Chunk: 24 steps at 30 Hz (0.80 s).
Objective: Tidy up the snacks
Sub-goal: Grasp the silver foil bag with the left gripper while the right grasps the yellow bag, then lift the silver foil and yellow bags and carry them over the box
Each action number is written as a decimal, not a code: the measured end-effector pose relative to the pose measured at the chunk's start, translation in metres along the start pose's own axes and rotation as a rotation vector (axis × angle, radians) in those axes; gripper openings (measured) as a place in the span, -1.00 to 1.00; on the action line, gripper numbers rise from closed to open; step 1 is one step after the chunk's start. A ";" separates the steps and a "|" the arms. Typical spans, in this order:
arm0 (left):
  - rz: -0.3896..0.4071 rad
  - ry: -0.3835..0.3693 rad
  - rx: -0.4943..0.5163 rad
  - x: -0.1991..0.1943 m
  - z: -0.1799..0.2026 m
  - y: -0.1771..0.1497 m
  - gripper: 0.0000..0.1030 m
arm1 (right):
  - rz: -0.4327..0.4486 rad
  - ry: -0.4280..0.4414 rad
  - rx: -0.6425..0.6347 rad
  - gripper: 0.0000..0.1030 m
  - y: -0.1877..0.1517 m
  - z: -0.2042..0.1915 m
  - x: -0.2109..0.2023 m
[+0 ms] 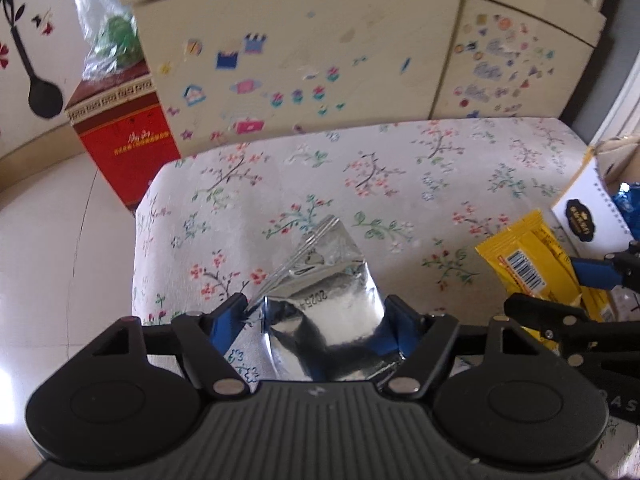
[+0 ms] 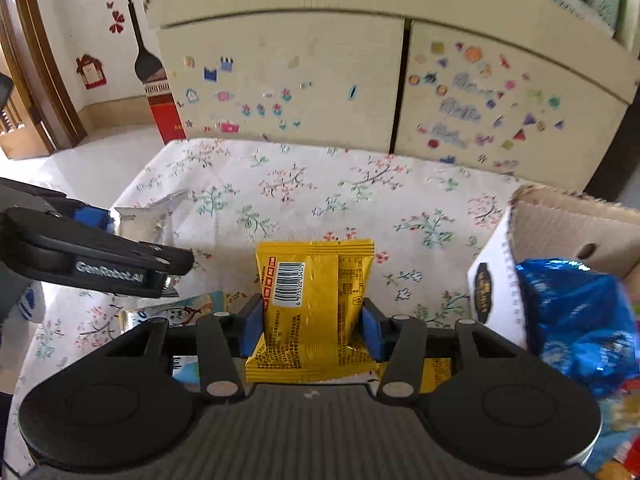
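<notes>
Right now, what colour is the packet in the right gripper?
Yellow, with a barcode: the yellow foil snack packet, clearest in the right wrist view.

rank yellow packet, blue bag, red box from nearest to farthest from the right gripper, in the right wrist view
1. Yellow packet: clamped in the right gripper.
2. Blue bag: to the right, in the cardboard box.
3. Red box: far left, on the floor beside the cabinet.

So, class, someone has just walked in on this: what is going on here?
A person is sorting snacks over a floral tablecloth with two handheld grippers. The left gripper has its jaws shut on a silver foil packet. The right gripper has its jaws shut on a yellow snack packet. To the right, a cardboard box already holds a blue foil bag.
</notes>
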<state>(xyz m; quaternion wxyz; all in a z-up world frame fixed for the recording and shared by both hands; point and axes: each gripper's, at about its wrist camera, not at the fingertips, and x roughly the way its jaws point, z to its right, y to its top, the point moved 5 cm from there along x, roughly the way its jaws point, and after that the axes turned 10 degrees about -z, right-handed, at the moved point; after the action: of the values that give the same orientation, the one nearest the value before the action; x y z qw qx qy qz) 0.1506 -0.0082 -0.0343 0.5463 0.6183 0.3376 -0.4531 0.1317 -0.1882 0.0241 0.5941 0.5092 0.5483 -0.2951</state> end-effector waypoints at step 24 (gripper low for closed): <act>0.170 -0.022 0.119 -0.056 0.048 -0.012 0.45 | 0.136 -0.033 0.030 0.09 -0.019 0.010 -0.078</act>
<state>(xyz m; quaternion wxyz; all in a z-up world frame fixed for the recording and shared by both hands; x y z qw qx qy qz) 0.1103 -0.0494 0.0142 0.5488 0.6709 0.2507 -0.4311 0.1003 -0.2199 0.0922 0.6142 0.5491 0.4981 -0.2705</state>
